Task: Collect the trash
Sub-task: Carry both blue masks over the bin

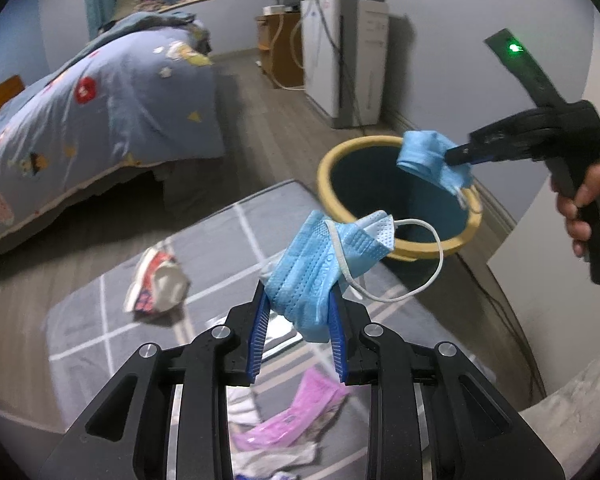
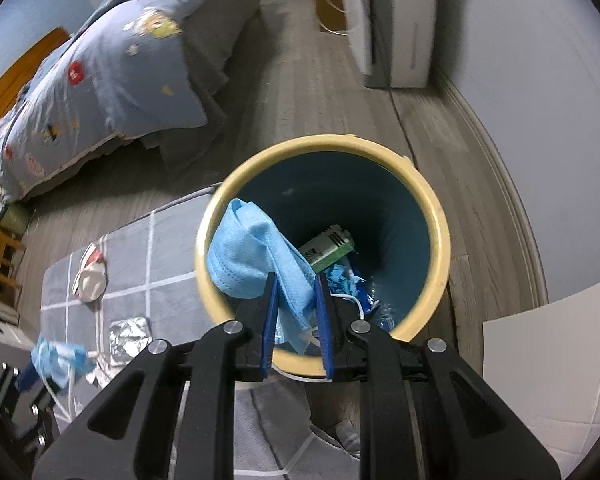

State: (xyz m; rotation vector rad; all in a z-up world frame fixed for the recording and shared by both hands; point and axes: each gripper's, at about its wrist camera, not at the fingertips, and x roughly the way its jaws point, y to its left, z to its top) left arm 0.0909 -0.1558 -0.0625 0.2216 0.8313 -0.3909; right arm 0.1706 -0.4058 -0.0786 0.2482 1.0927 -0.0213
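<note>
A: What does the left gripper (image 1: pixel 300 312) hold?

B: A light blue pleated mask (image 1: pixel 320 264), pinched between the blue pads, jaws nearly closed on it. It is crumpled and folded over itself, with a white ear loop (image 1: pixel 428 256) hanging out in a wide curve to the gripper's right.

A: Which way does it run?

B: Its long axis slants up and away from the fingertips toward the gripper's right, and the far end reaches over the near rim of the bin (image 1: pixel 396 200). A short tail hangs below the pads.

A: And the right gripper (image 2: pixel 296 312)?

B: Also nearly closed, clamped on a second mask (image 2: pixel 252 252), blue and bunched. Most of it rises ahead and to the left of the fingers, lying over the bin's left rim; a narrow strip hangs down between the pads. A person's hand (image 1: pixel 588 200) grips the handle.

A: Where is the bin from there?

B: Straight ahead of and below the right fingertips, yellow rim (image 2: pixel 440 248), teal inside. At the bottom lie a green and white box (image 2: pixel 332 248) and blue scraps.

A: Anything else loose?

B: On the grey mat (image 1: pixel 220 240), a red and white wrapper (image 1: pixel 156 284) left of the left gripper, and a pink wrapper (image 1: pixel 300 412) beneath its fingers.
</note>
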